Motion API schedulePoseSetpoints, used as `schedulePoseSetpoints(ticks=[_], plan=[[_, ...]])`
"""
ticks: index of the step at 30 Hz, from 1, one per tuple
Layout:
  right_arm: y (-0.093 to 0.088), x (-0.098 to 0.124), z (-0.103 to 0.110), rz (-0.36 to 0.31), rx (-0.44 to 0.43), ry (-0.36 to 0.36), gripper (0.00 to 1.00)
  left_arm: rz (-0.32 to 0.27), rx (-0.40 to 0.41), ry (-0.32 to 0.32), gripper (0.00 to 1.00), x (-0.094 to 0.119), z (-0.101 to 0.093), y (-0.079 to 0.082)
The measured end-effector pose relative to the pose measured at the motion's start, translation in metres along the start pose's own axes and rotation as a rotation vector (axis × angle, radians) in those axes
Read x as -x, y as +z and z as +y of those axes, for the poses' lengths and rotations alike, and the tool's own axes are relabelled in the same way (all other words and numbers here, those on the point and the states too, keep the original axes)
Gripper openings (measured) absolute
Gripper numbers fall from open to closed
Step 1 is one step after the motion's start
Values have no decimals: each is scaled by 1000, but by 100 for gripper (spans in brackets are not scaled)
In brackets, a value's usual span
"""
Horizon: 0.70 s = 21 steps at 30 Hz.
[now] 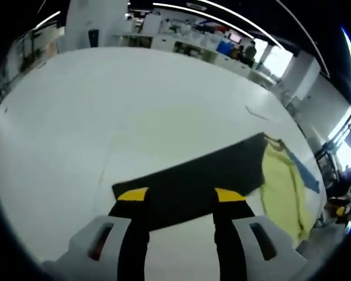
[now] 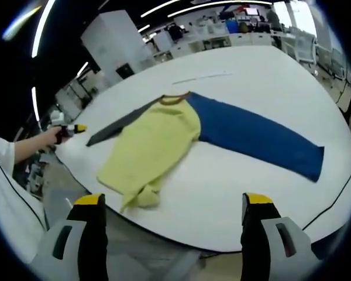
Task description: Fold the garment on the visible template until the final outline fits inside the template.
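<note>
A long-sleeved garment lies flat on the white table (image 2: 269, 82). It has a yellow body (image 2: 153, 143), a blue sleeve (image 2: 257, 137), a dark sleeve (image 2: 118, 127) and a brown collar (image 2: 174, 98). In the left gripper view the dark sleeve (image 1: 199, 175) runs slantwise to the yellow body (image 1: 281, 187). My left gripper (image 1: 180, 195) hangs open over the sleeve's end with its yellow-tipped jaws wide apart. A faint pale rectangle (image 1: 175, 132) shows on the table behind the sleeve. My right gripper (image 2: 173, 199) is open near the table's edge, short of the yellow hem.
A hand (image 2: 47, 137) holds the left gripper (image 2: 70, 129) at the dark sleeve's tip, and a white sleeve (image 2: 6, 175) fills the left side. A thin strip (image 2: 202, 76) lies on the far table. Desks and shelves (image 1: 181, 35) stand behind. Floor (image 2: 164, 257) shows below the table's edge.
</note>
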State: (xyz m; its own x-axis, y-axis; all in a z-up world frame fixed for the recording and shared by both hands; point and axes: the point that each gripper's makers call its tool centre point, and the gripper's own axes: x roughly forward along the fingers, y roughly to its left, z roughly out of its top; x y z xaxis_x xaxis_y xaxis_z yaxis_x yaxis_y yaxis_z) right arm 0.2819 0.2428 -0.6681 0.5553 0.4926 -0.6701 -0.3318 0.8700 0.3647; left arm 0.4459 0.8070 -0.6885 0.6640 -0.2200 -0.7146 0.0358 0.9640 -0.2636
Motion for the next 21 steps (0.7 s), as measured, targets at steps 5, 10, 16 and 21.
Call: schedulePoseSetpoints(ticks=[5, 10, 16, 21], plan=[[-2, 0, 1, -2, -1, 7, 96, -8, -24, -24, 43, 7, -13, -3], [-1, 0, 3, -13, -4, 14, 96, -7, -55, -57, 48, 14, -32, -7], [-1, 1, 4, -26, -4, 22, 96, -1, -70, -102, 54, 22, -52, -11], [-3, 6, 3, -37, -11, 23, 96, 14, -81, -136, 60, 32, -82, -23]])
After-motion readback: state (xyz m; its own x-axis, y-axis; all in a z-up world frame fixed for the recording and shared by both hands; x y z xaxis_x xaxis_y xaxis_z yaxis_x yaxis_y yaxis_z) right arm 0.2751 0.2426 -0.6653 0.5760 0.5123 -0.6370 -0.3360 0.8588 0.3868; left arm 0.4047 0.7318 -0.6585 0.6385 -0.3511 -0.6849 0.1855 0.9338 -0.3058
